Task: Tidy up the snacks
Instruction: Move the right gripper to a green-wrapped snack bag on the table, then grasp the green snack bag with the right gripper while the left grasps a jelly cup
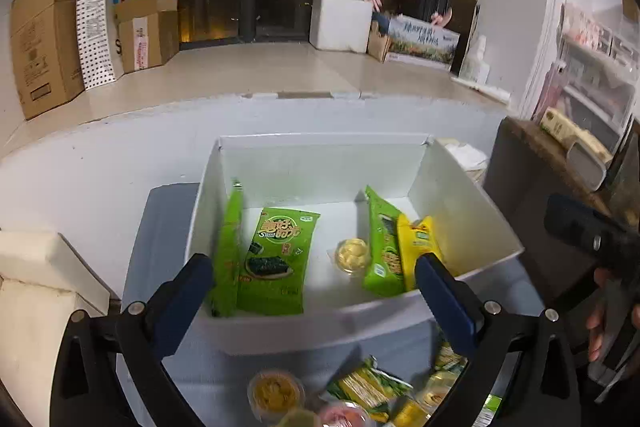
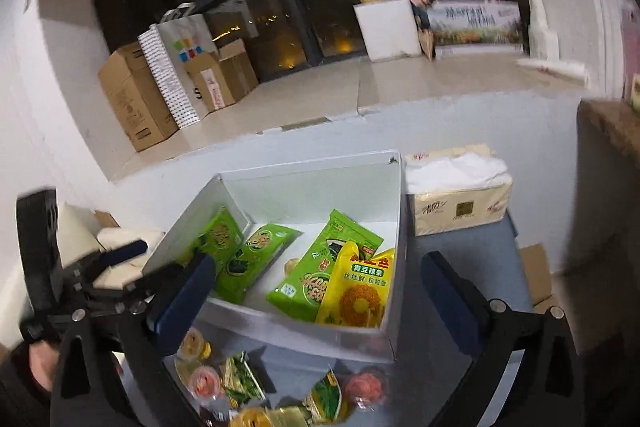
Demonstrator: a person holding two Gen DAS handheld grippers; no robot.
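a: what have i got in the white box (image 1: pixel 460 211) right now?

b: from my left wrist view, centre of the frame: three green seaweed packets (image 1: pixel 276 263), one flat at centre, one on edge against the box's left wall, one leaning at right. beside that last one, touching it, is one yellow packet (image 1: pixel 418 247). one clear jelly cup (image 1: pixel 353 255) sits on the box floor between the flat packet and the leaning one.

a: and the claws?

b: my left gripper (image 1: pixel 314 293) has its jaws spread wide and holds nothing; it hangs over the box's near rim. my right gripper (image 2: pixel 320 303) is also spread wide with nothing in it, seen lower centre of the right view.

a: what's outside the box?

b: a loose pile of snacks (image 2: pixel 240 383) along the bottom of both frames, on the blue table (image 2: pixel 448 247). i count at least three cups and several small green packets, but it's blurred, so no exact count. one tissue pack (image 2: pixel 460 203) sits just right of the box.
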